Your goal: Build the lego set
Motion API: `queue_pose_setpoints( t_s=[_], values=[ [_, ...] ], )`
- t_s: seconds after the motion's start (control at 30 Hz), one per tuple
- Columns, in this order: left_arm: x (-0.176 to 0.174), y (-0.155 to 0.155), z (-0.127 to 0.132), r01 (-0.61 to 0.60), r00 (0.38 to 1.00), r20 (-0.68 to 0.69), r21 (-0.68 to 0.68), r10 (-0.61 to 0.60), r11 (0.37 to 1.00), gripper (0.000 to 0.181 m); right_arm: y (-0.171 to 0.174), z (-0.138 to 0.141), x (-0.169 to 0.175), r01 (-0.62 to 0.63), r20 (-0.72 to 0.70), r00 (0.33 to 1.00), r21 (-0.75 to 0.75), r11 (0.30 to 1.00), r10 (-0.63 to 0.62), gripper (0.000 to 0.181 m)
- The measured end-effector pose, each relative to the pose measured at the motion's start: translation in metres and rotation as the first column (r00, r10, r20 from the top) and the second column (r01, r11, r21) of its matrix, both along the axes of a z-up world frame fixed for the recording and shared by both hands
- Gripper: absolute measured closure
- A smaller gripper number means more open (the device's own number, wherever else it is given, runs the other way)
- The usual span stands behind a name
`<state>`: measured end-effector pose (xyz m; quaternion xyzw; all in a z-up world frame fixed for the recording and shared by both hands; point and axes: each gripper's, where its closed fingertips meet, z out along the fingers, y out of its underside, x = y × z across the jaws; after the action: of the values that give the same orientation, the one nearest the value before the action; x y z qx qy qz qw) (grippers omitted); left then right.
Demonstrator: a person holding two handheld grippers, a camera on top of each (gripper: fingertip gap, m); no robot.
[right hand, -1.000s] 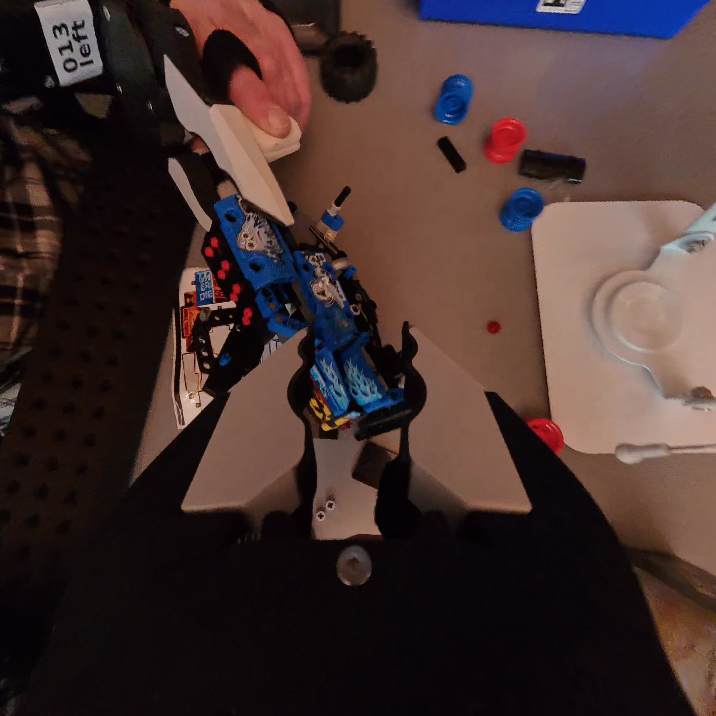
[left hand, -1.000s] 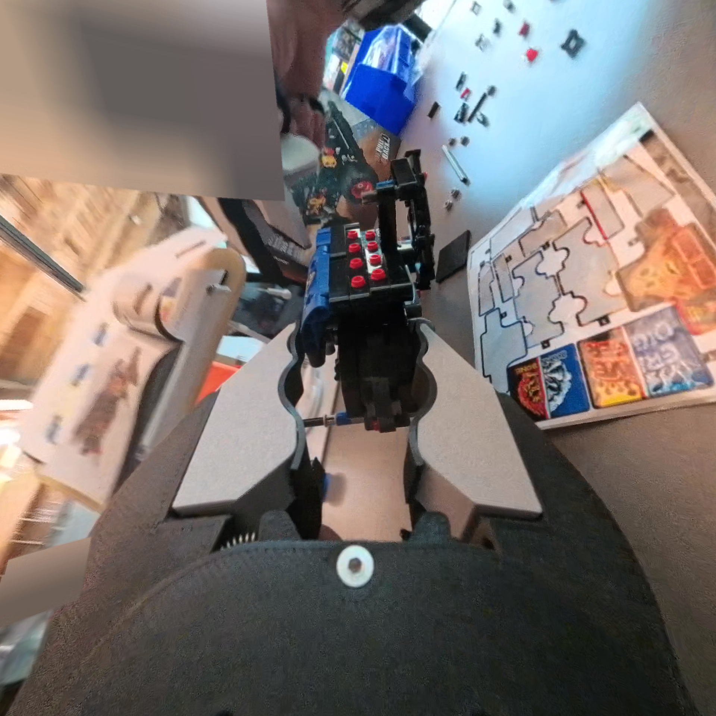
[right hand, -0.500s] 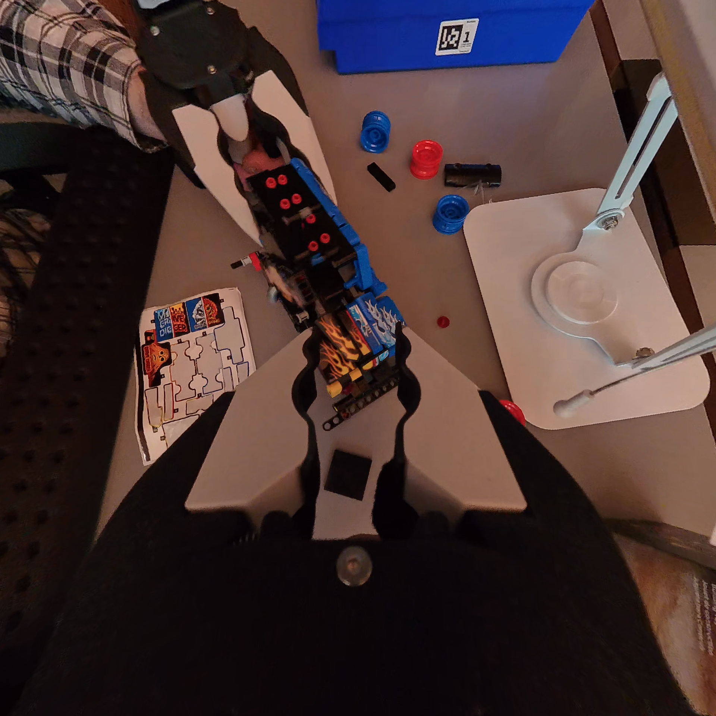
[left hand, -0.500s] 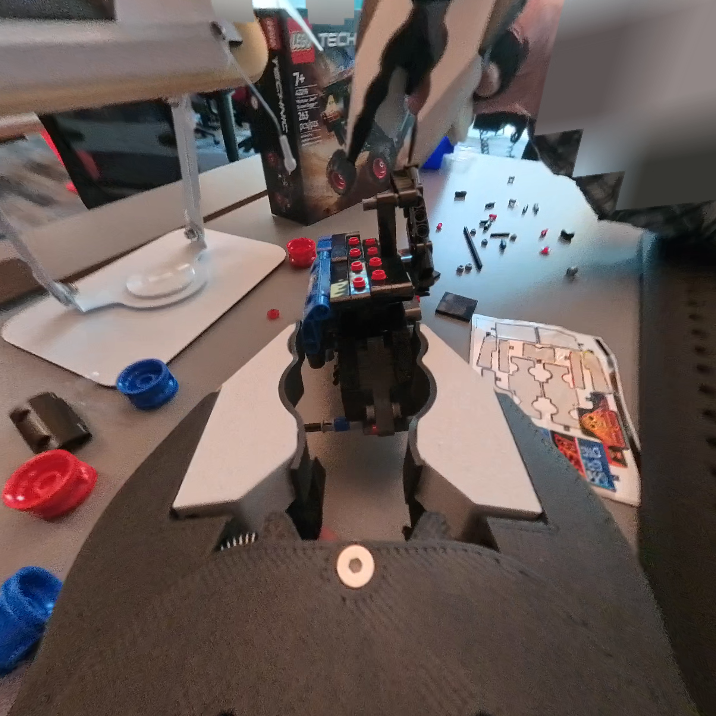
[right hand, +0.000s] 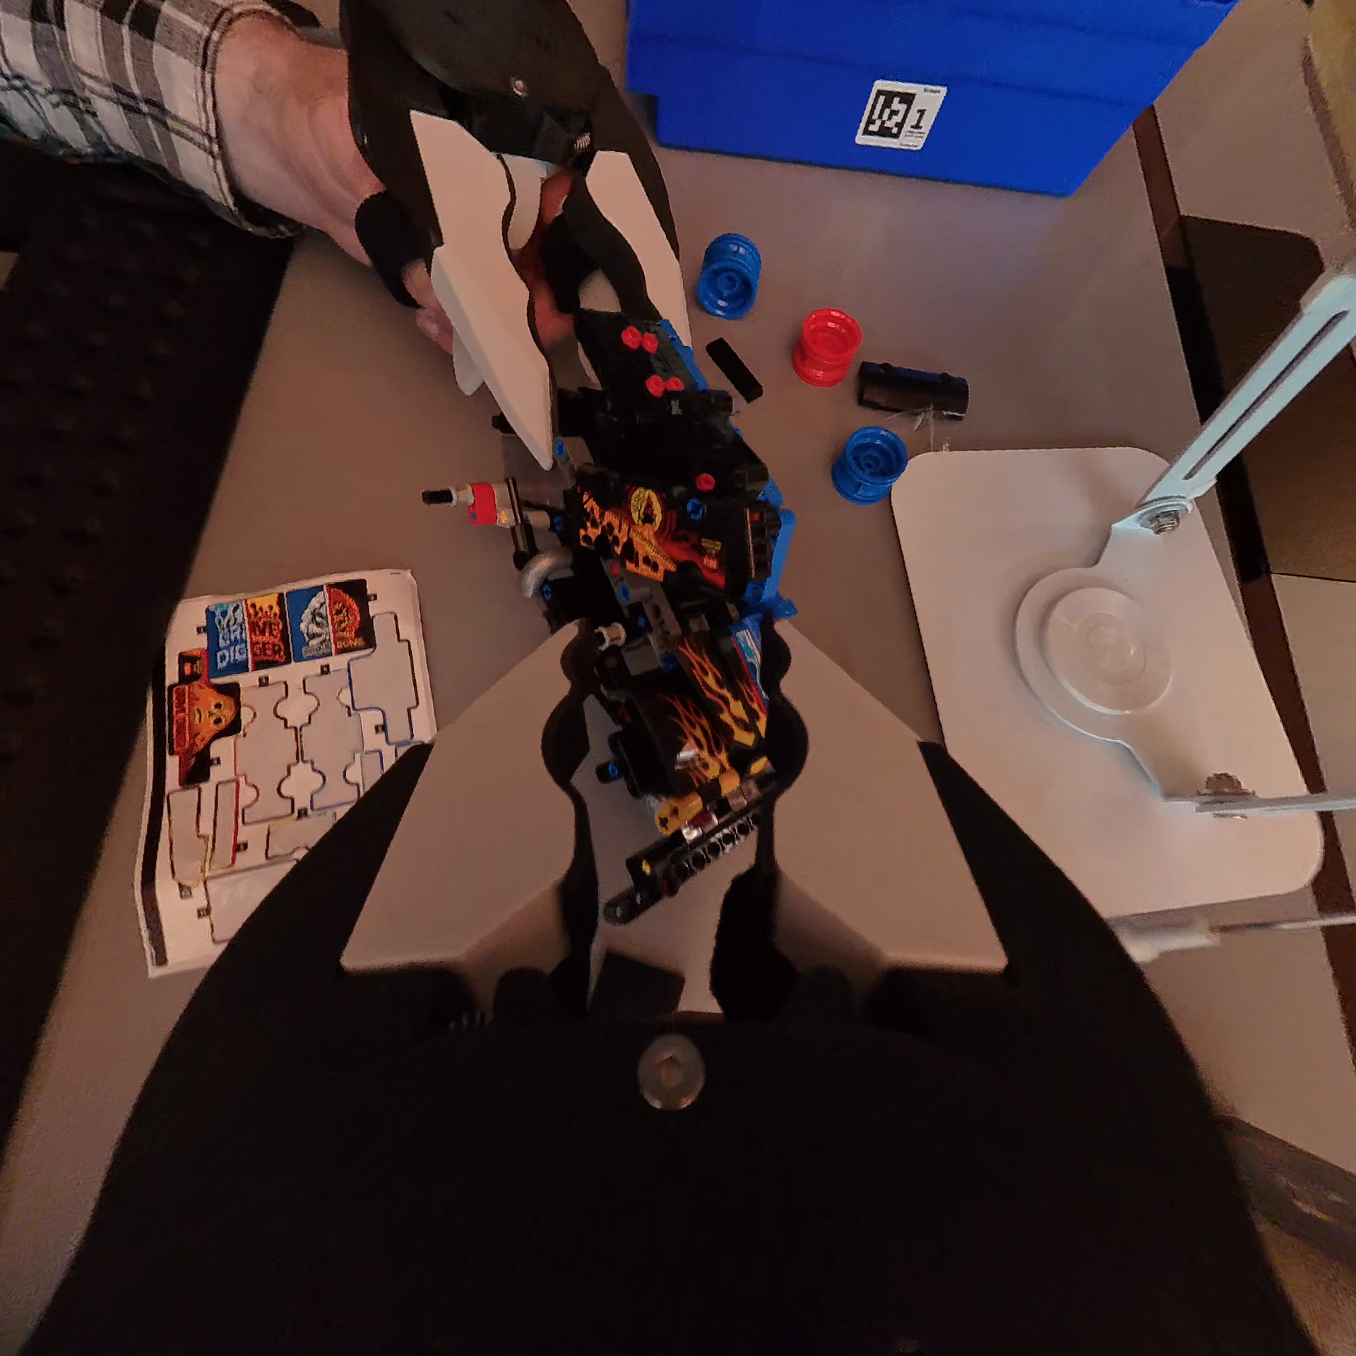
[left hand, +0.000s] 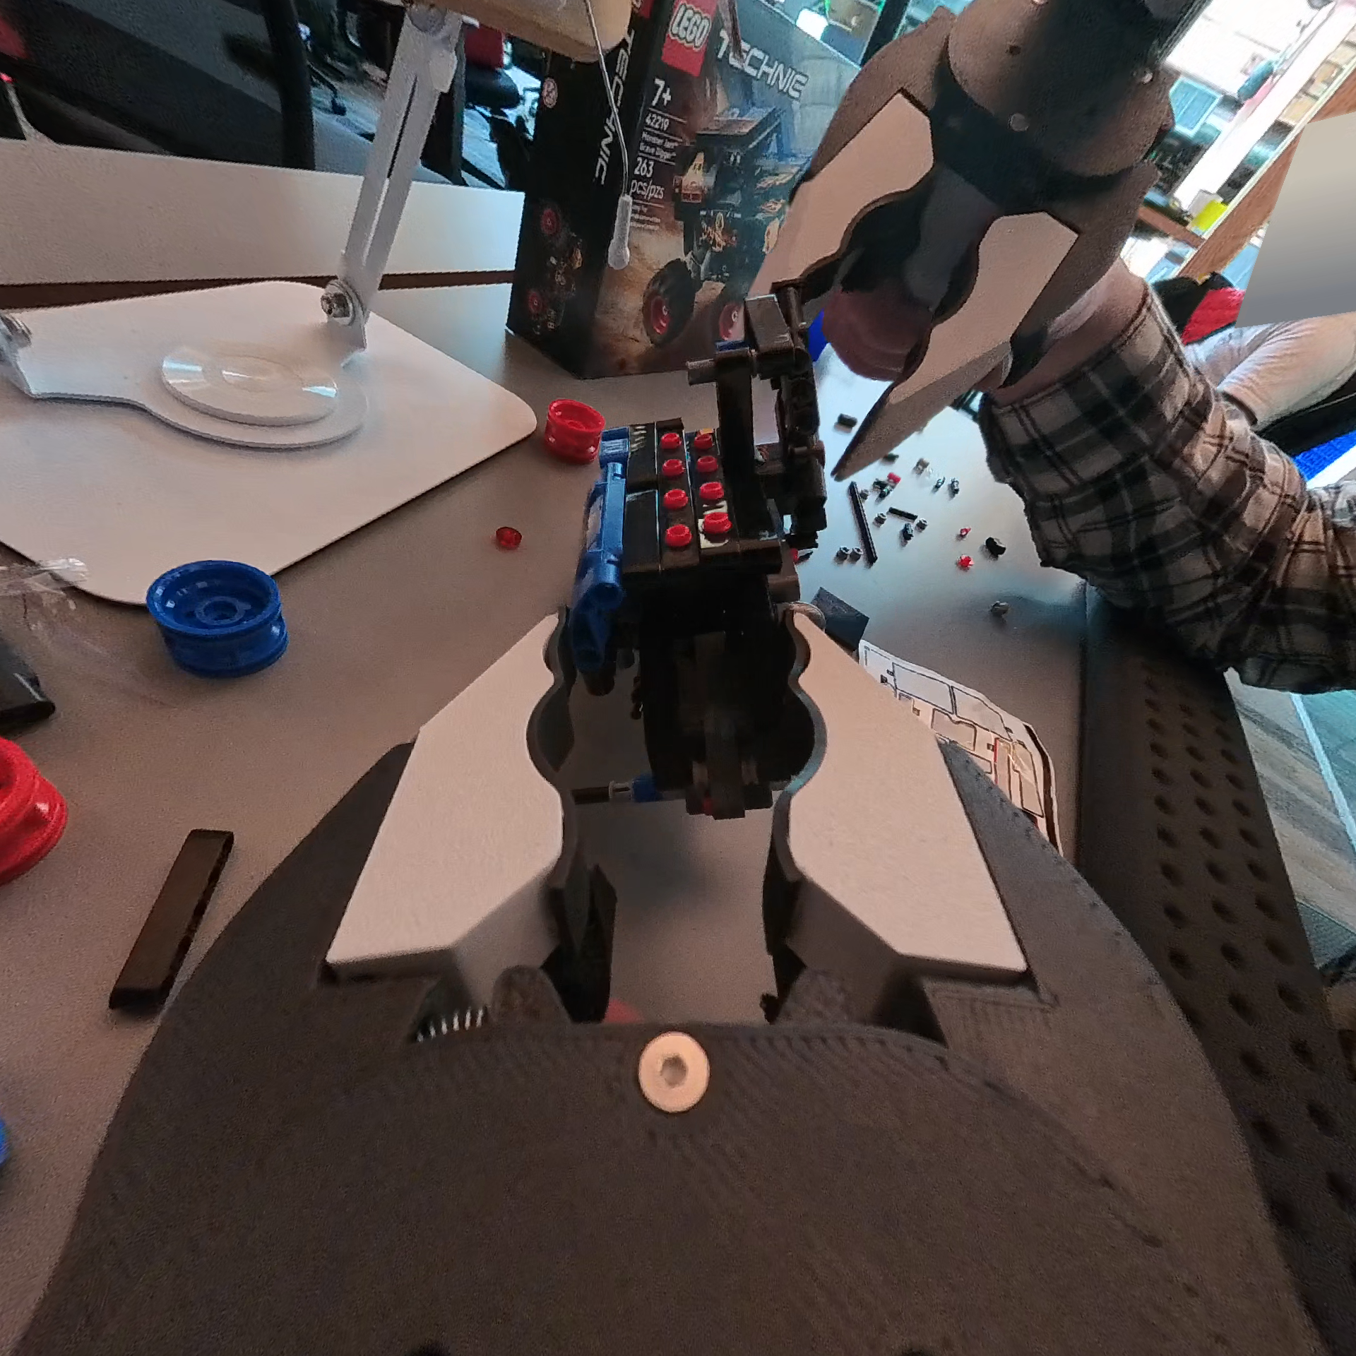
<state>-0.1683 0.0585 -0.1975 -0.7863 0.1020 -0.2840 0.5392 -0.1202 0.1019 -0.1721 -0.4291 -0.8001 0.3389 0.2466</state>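
Observation:
The partly built lego truck is black and blue with red studs and is held above the table. My left gripper is shut on one end of it. My right gripper is shut on the other end, where the truck shows orange flame stickers. The right gripper shows at the truck's far end in the left wrist view. The left gripper shows at the top of the right wrist view. A sticker sheet lies flat on the table to the left.
Blue wheel hubs, a red hub and a black part lie near a white stand base. A blue bin stands behind. The lego box, small loose parts and a black beam are on the table. Some 8 centimeters of space lies between my two pairs of fingers. My left gripper is the nearer one to the red hub: about 12 centimeters, against 20 centimeters.
Both grippers have rolled the truck between them: the blue side faced the right camera, now the black and orange flame side does. The left view has swung from sideways to level.

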Motion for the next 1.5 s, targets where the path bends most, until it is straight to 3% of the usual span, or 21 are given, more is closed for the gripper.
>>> queue_pose_setpoints(
  t_s=[0.13,0.4,0.5,0.73,1.13,1.5],
  values=[
    [0.0,0.0,0.0,-0.006,1.0,-0.011,0.006,0.006,1.0,0.126,-0.007,-0.004,-0.013,0.042,-0.007,0.999,-0.063,0.997,-0.043,0.118],
    [-0.003,0.001,0.0,-0.025,1.0,-0.001,0.006,0.025,1.0,0.127,-0.011,-0.014,-0.03,0.152,0.008,0.988,-0.1,0.983,-0.152,0.109],
    [-0.005,0.002,0.0,-0.031,1.0,0.006,0.002,0.031,1.0,0.127,-0.018,-0.013,-0.031,0.148,0.022,0.989,-0.13,0.98,-0.146,0.098],
    [-0.006,0.003,0.0,-0.037,0.999,0.024,-0.006,0.037,0.999,0.127,-0.015,-0.008,-0.037,0.232,-0.002,0.972,-0.106,0.967,-0.234,0.12],
    [-0.008,0.005,-0.002,-0.06,0.998,0.027,-0.025,0.06,0.998,0.127,-0.011,-0.01,-0.038,0.305,0.006,0.952,-0.11,0.946,-0.306,0.121],
    [-0.007,0.008,-0.007,-0.08,0.997,-0.012,-0.042,0.08,0.996,0.131,0.003,-0.019,-0.036,0.36,0.001,0.933,0.037,0.932,-0.361,0.122]
  ],
)
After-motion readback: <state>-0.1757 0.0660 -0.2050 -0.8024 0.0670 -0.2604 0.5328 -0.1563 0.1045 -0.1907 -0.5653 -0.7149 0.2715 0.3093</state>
